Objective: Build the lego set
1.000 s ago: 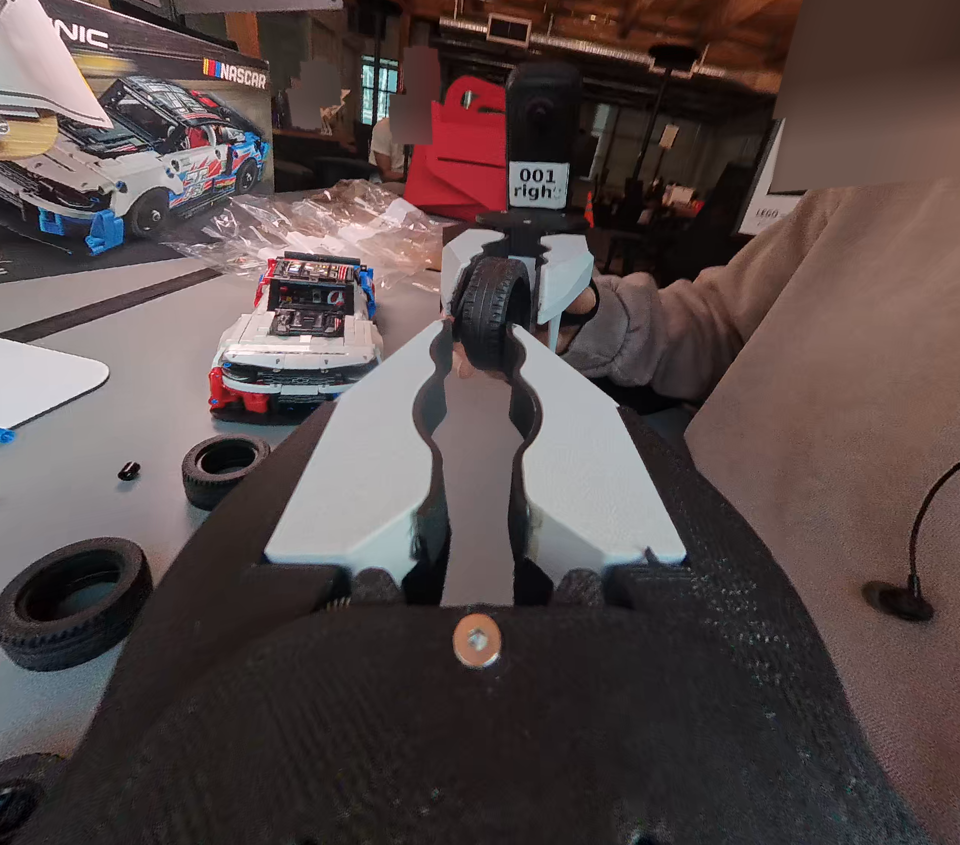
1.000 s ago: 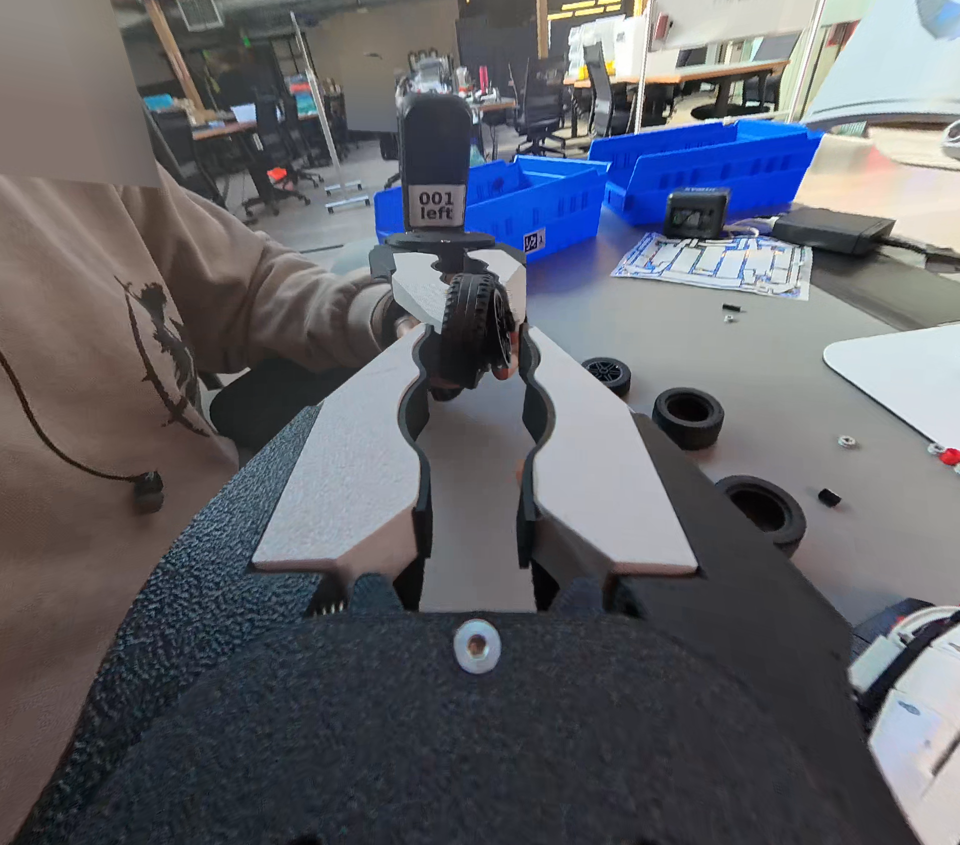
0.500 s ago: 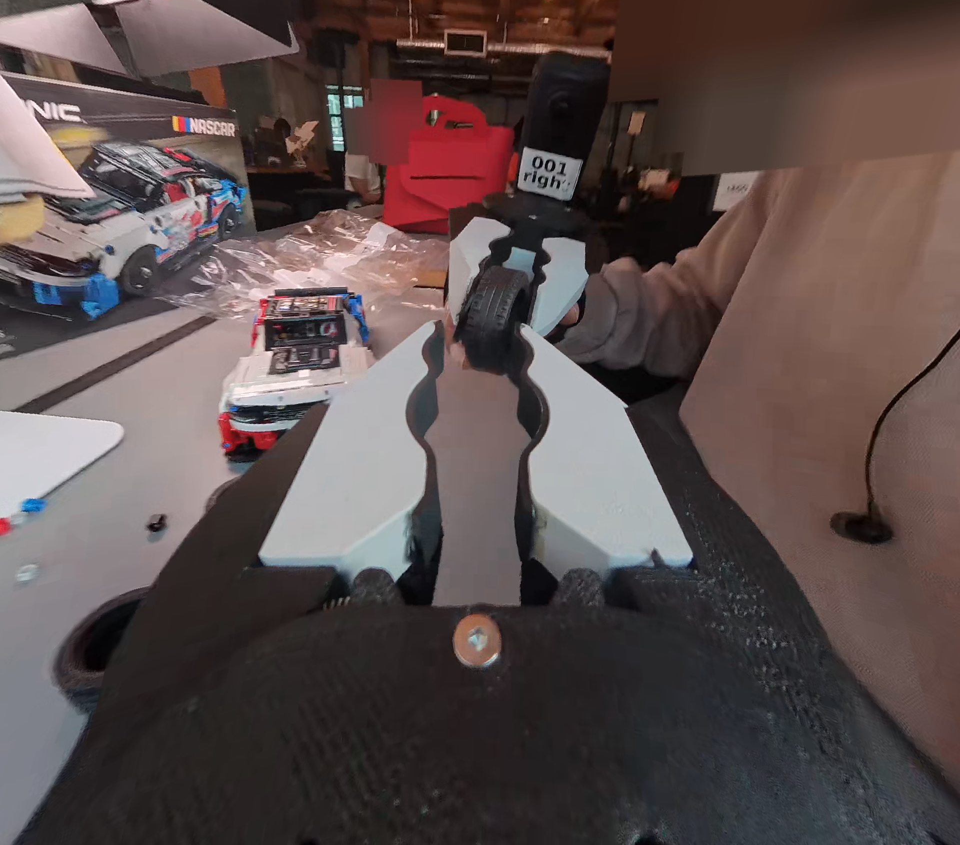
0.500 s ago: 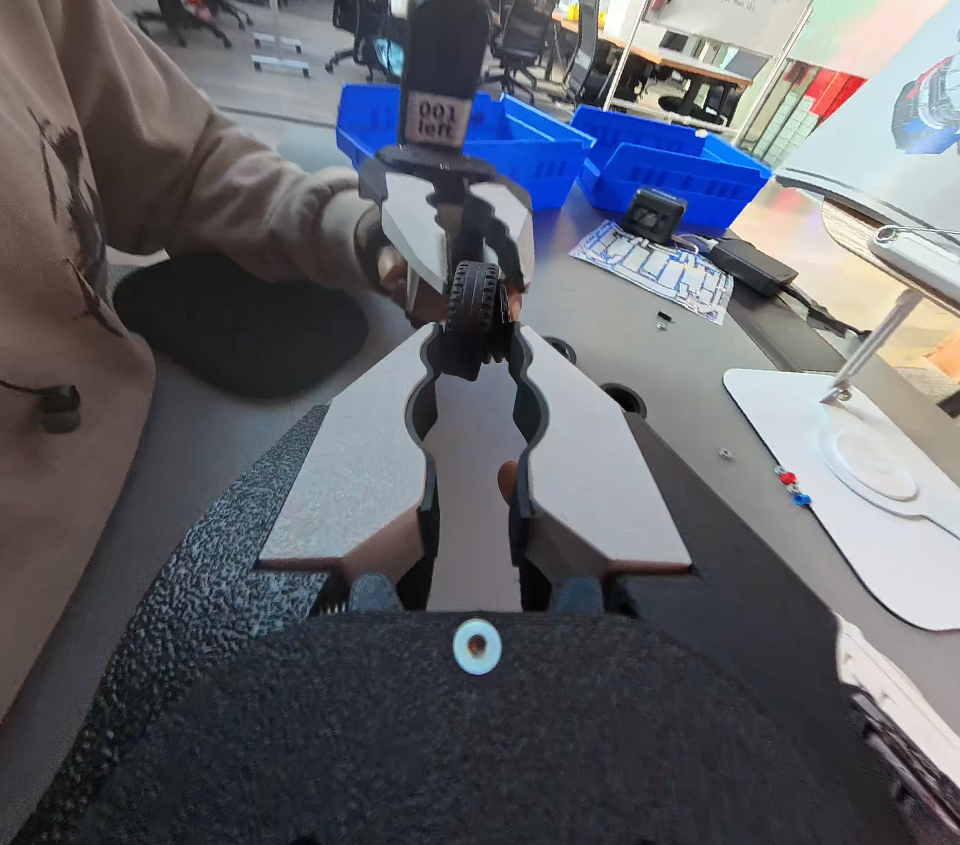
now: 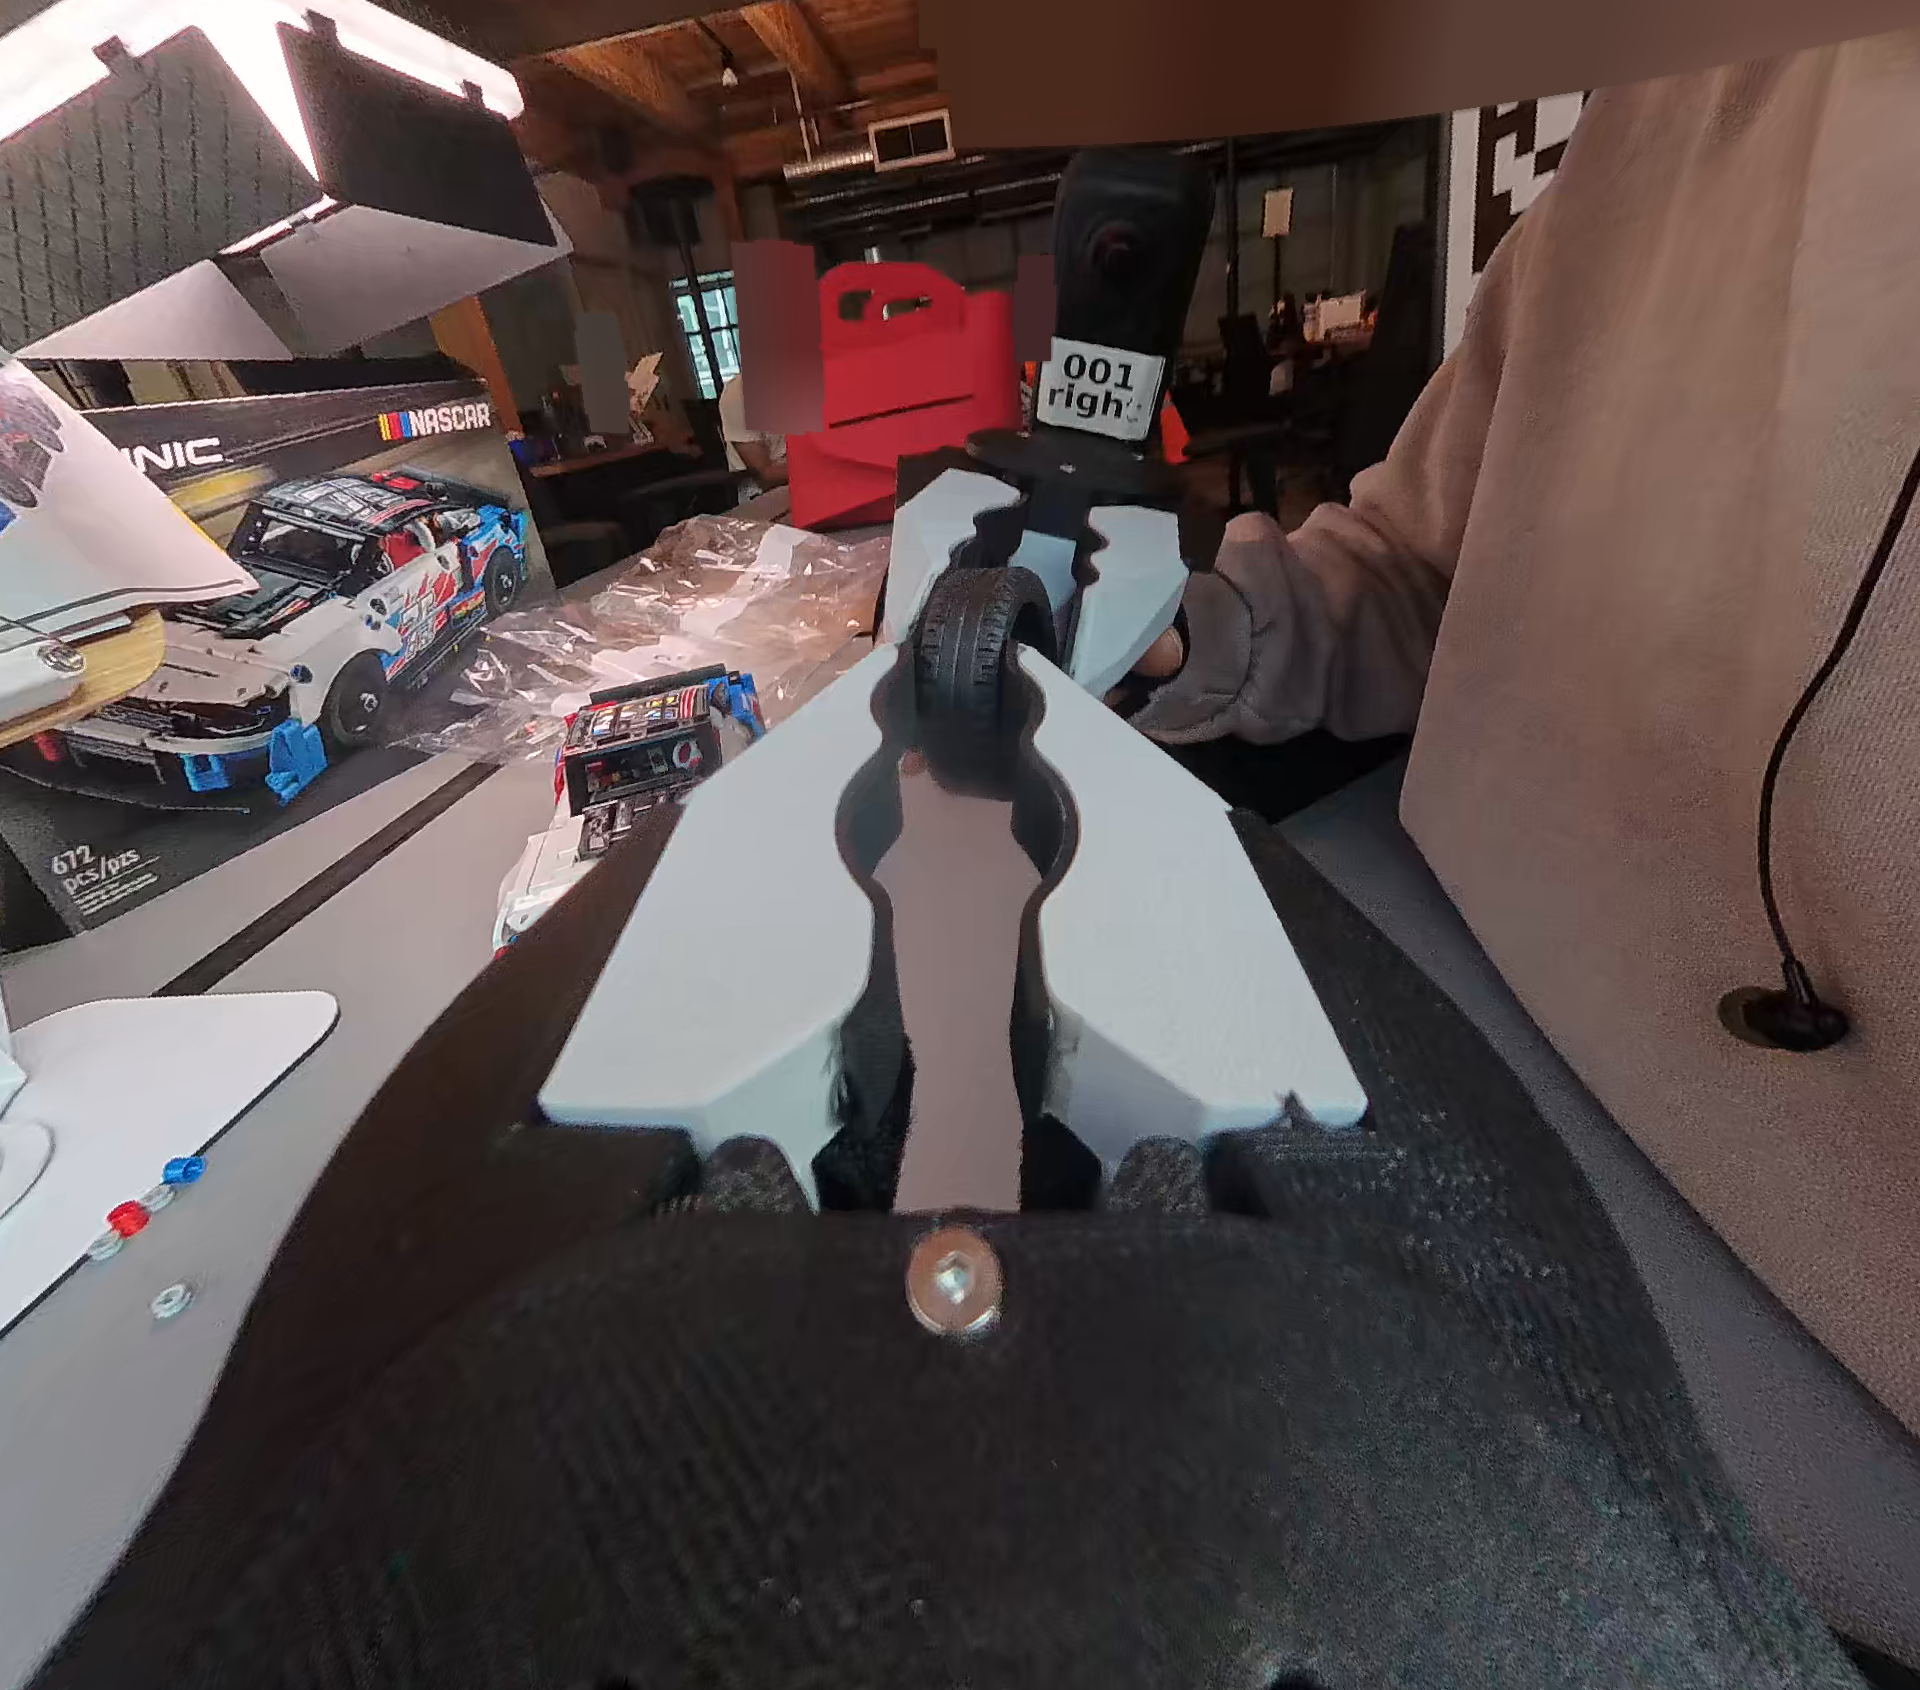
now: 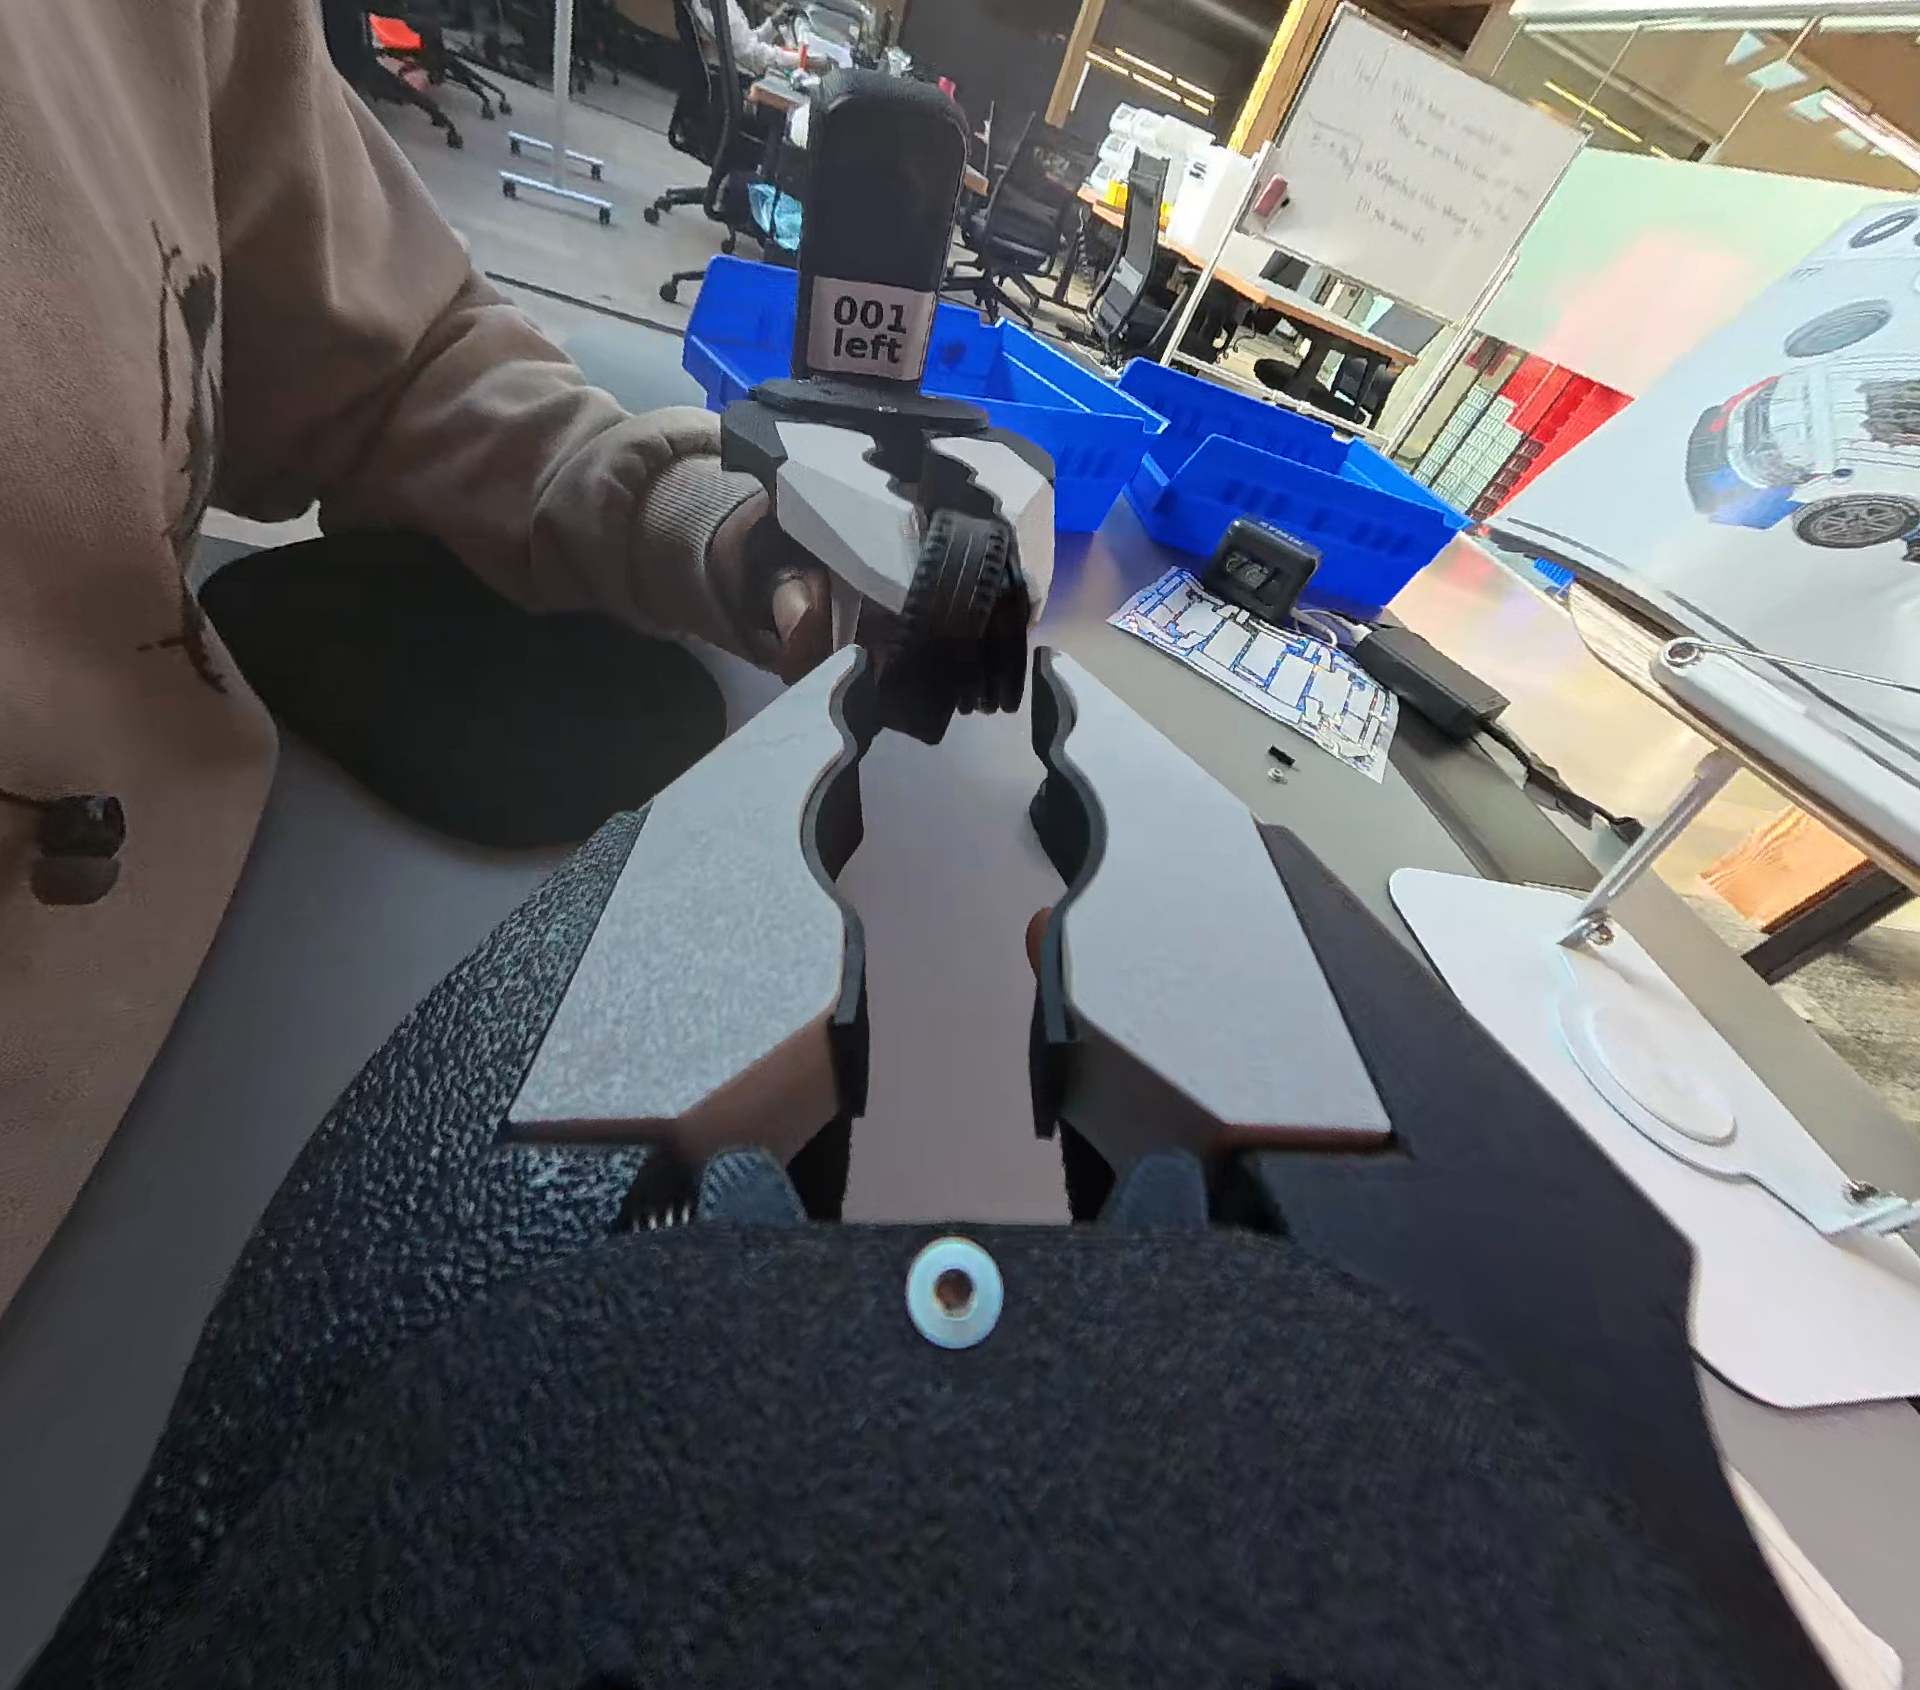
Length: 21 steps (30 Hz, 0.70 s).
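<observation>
A black tyre (image 5: 977,653) is held in the air between the two grippers, which face each other tip to tip above the table edge. My left gripper (image 5: 971,674) is shut on the tyre. My right gripper (image 6: 945,669) closes its tips on the near, lower part of the same tyre (image 6: 961,601). The partly built white, red and blue Lego car (image 5: 644,736) stands on the grey table, left of and behind the left fingers, which partly hide it. A hand and beige sleeve hold each gripper.
The Lego box (image 5: 312,580) and clear plastic bags (image 5: 707,601) lie behind the car. A white stand base (image 5: 156,1079) has small red and blue pieces (image 5: 156,1193) beside it. Blue bins (image 6: 1299,497), a sticker sheet (image 6: 1257,674), a black adapter (image 6: 1423,684) and the booklet stand (image 6: 1662,1121) are on the right. The grippers are tip to tip, or close to it.
Both grippers have lifted and tilted upward with the tyre still between them. The loose tyres on the table have dropped out of view. The car now sits lower, partly behind the left finger.
</observation>
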Each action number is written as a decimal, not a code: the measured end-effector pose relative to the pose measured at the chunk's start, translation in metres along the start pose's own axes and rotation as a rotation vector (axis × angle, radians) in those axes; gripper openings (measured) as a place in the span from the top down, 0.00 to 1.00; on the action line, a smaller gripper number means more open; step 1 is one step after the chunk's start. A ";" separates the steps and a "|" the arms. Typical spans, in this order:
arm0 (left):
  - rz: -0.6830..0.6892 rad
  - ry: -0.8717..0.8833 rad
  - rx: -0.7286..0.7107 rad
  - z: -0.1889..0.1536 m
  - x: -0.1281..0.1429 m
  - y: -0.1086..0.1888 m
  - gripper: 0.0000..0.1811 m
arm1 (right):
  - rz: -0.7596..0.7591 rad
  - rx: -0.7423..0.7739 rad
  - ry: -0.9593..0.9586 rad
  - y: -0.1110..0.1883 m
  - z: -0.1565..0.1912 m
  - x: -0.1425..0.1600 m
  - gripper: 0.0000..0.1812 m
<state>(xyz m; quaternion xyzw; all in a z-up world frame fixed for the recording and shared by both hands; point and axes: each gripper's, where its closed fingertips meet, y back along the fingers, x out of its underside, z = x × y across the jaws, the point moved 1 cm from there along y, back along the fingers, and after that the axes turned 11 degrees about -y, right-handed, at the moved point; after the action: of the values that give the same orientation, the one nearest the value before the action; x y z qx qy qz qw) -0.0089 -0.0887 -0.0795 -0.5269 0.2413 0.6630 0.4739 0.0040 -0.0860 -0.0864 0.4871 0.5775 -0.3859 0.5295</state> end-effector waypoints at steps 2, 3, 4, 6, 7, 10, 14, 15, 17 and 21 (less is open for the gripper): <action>-0.038 0.003 0.002 0.000 -0.006 0.001 0.92 | 0.026 0.010 0.005 -0.003 0.000 0.006 0.83; -0.042 -0.005 0.004 -0.001 -0.007 0.001 0.92 | -0.005 0.000 -0.006 -0.003 0.002 0.002 0.85; -0.047 -0.009 0.002 -0.002 -0.007 0.001 0.92 | -0.019 -0.007 -0.015 -0.003 0.004 -0.001 0.85; -0.033 0.007 0.012 -0.002 -0.003 0.003 0.92 | 0.003 -0.007 -0.013 -0.003 0.003 0.000 0.86; -0.003 0.008 0.017 -0.001 0.001 0.003 0.92 | 0.021 -0.009 -0.014 -0.003 0.002 0.001 0.86; 0.085 -0.004 0.052 -0.004 0.008 0.005 0.90 | 0.072 -0.009 0.010 -0.002 0.001 0.008 0.86; 0.152 -0.061 0.092 -0.011 0.007 0.005 0.81 | 0.160 -0.004 0.074 -0.005 0.004 0.020 0.86; 0.172 -0.075 0.102 -0.014 0.008 0.003 0.80 | 0.173 -0.005 0.084 -0.006 0.005 0.022 0.86; 0.215 -0.101 0.115 -0.019 0.014 0.000 0.85 | 0.199 -0.004 0.116 -0.009 0.008 0.026 0.87; 0.188 -0.042 0.137 -0.021 0.017 0.001 0.87 | 0.224 0.001 0.147 -0.010 0.011 0.029 0.87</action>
<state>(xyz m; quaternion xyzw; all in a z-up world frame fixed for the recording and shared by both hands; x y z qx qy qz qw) 0.0000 -0.1000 -0.1028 -0.4545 0.3245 0.6972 0.4494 -0.0024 -0.0942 -0.1172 0.5757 0.5564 -0.2879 0.5255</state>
